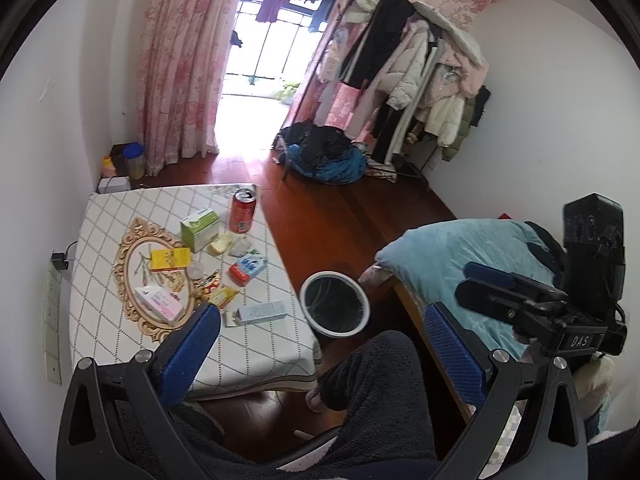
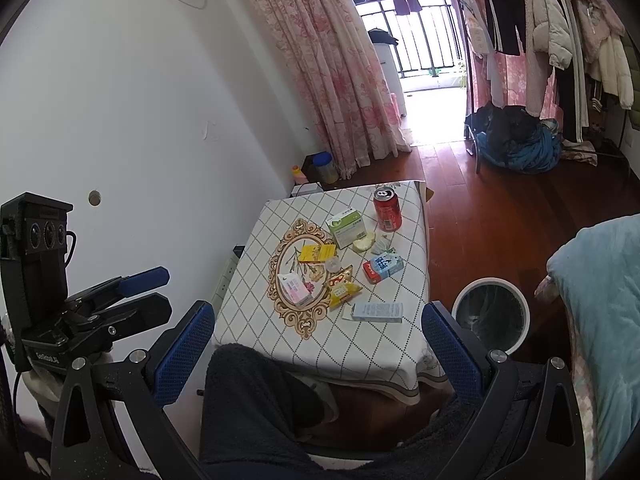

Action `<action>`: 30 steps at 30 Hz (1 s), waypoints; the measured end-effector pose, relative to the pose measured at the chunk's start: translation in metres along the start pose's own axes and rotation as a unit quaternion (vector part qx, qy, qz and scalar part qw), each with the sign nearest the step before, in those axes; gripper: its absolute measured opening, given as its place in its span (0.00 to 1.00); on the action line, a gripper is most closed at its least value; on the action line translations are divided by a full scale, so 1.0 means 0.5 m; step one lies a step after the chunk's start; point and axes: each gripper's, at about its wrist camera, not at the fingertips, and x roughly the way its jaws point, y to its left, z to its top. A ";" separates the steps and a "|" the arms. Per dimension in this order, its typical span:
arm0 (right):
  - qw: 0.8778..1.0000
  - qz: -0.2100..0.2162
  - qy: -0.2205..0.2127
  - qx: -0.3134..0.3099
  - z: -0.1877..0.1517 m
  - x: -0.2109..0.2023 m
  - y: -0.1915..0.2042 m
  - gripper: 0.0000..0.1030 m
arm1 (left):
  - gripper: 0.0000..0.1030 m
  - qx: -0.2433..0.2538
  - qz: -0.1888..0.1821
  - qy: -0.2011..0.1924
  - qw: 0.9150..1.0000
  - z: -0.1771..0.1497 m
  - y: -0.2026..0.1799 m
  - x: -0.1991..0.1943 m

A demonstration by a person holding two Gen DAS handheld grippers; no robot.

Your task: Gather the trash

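A glossy metal soda can [image 2: 387, 209] and matt cardboard boxes [image 2: 346, 227] lie on the counter's smooth printed cloth [image 2: 360, 344]. The floor [image 2: 500, 216] is polished reddish wood; the gripper pads [image 2: 182, 354] are dimpled blue rubber.

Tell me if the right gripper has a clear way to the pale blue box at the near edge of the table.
Probably yes. The right gripper is open and empty, and the pale blue box lies flat near the table's front edge with bare cloth before it. Only the yellow packet crowds its far left side.
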 end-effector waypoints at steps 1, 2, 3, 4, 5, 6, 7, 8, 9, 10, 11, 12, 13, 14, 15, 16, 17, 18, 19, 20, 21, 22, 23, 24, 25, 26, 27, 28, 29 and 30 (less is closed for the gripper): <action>1.000 -0.005 -0.002 0.004 0.000 0.003 -0.001 1.00 | 1.00 -0.003 0.022 -0.001 1.000 0.003 0.005 0.006; 1.000 -0.009 -0.004 0.008 0.001 0.010 -0.002 1.00 | 1.00 -0.005 0.059 -0.002 0.998 0.004 0.014 0.016; 1.000 -0.016 -0.003 0.014 0.004 0.019 -0.004 1.00 | 1.00 -0.007 0.087 -0.003 0.996 0.006 0.020 0.027; 0.999 -0.029 -0.002 0.020 0.006 0.035 -0.009 1.00 | 1.00 -0.010 0.125 -0.005 0.992 0.008 0.034 0.044; 0.999 -0.036 -0.001 0.022 0.008 0.053 -0.013 1.00 | 1.00 -0.017 0.157 -0.005 0.987 0.009 0.052 0.064; 0.999 -0.042 0.003 0.024 0.008 0.071 -0.015 1.00 | 1.00 -0.026 0.179 -0.004 0.983 0.010 0.070 0.082; 0.998 -0.050 0.012 0.031 0.010 0.101 -0.021 1.00 | 1.00 -0.039 0.201 0.001 0.979 0.011 0.095 0.105; 0.998 -0.052 0.016 0.036 0.010 0.122 -0.026 1.00 | 1.00 -0.054 0.217 0.007 0.975 0.010 0.123 0.129; 0.997 -0.053 0.024 0.046 0.011 0.152 -0.035 1.00 | 1.00 -0.070 0.232 0.017 0.970 0.009 0.153 0.156; 0.996 -0.055 0.036 0.059 0.011 0.188 -0.048 1.00 | 1.00 -0.082 0.239 0.024 0.967 0.003 0.179 0.179; 0.995 -0.056 0.045 0.070 0.011 0.228 -0.061 1.00 | 1.00 -0.096 0.249 0.035 0.963 -0.001 0.210 0.209; 0.994 -0.058 0.054 0.075 0.008 0.258 -0.070 1.00 | 1.00 -0.104 0.259 0.045 0.959 -0.006 0.232 0.230; 0.992 -0.064 0.071 0.081 0.005 0.303 -0.082 1.00 | 1.00 -0.113 0.268 0.059 0.955 -0.012 0.259 0.258; 0.990 -0.066 0.088 0.083 0.000 0.351 -0.094 1.00 | 1.00 -0.124 0.278 0.071 0.950 -0.021 0.286 0.288; 0.989 -0.071 0.102 0.083 -0.008 0.388 -0.102 1.00 | 1.00 -0.129 0.290 0.078 0.945 -0.033 0.307 0.301; 0.984 -0.082 0.130 0.086 -0.018 0.448 -0.118 1.00 | 1.00 -0.135 0.301 0.089 0.940 -0.045 0.330 0.325; 0.982 -0.088 0.146 0.086 -0.028 0.483 -0.128 1.00 | 1.00 -0.140 0.310 0.099 0.935 -0.060 0.351 0.344; 0.978 -0.095 0.174 0.073 -0.041 0.540 -0.138 1.00 | 1.00 -0.146 0.318 0.113 0.930 -0.074 0.371 0.370; 0.975 -0.098 0.194 0.051 -0.053 0.579 -0.142 1.00 | 1.00 -0.151 0.323 0.125 0.926 -0.091 0.392 0.388; 0.969 -0.109 0.219 0.025 -0.064 0.620 -0.145 1.00 | 1.00 -0.154 0.326 0.134 0.923 -0.103 0.414 0.399; 0.960 -0.120 0.251 -0.018 -0.079 0.672 -0.142 1.00 | 1.00 -0.160 0.330 0.145 0.919 -0.117 0.428 0.417; 0.951 -0.128 0.274 -0.059 -0.092 0.713 -0.138 1.00 | 1.00 -0.165 0.334 0.155 0.915 -0.132 0.441 0.434; 0.945 -0.135 0.287 -0.085 -0.099 0.739 -0.136 1.00 | 1.00 -0.171 0.334 0.164 0.912 -0.148 0.454 0.456; 0.930 -0.146 0.309 -0.134 -0.114 0.779 -0.128 1.00 | 1.00 -0.176 0.335 0.172 0.910 -0.163 0.461 0.472; 0.920 -0.153 0.321 -0.165 -0.125 0.805 -0.123 1.00 | 1.00 -0.181 0.336 0.179 0.907 -0.176 0.470 0.482; 0.909 -0.157 0.334 -0.196 -0.135 0.828 -0.116 1.00 | 1.00 -0.186 0.336 0.185 0.905 -0.183 0.477 0.490; 0.898 -0.160 0.343 -0.225 -0.144 0.849 -0.109 1.00 | 1.00 -0.192 0.335 0.190 0.903 -0.193 0.484 0.498; 0.887 -0.163 0.351 -0.252 -0.153 0.870 -0.104 1.00 | 1.00 -0.196 0.333 0.193 0.902 -0.200 0.484 0.506; 0.880 -0.165 0.357 -0.269 -0.158 0.887 -0.101 1.00 | 1.00 -0.200 0.332 0.195 0.901 -0.204 0.487 0.512; 0.872 -0.169 0.362 -0.283 -0.162 0.907 -0.101 1.00 | 1.00 -0.203 0.330 0.195 0.901 -0.206 0.490 0.519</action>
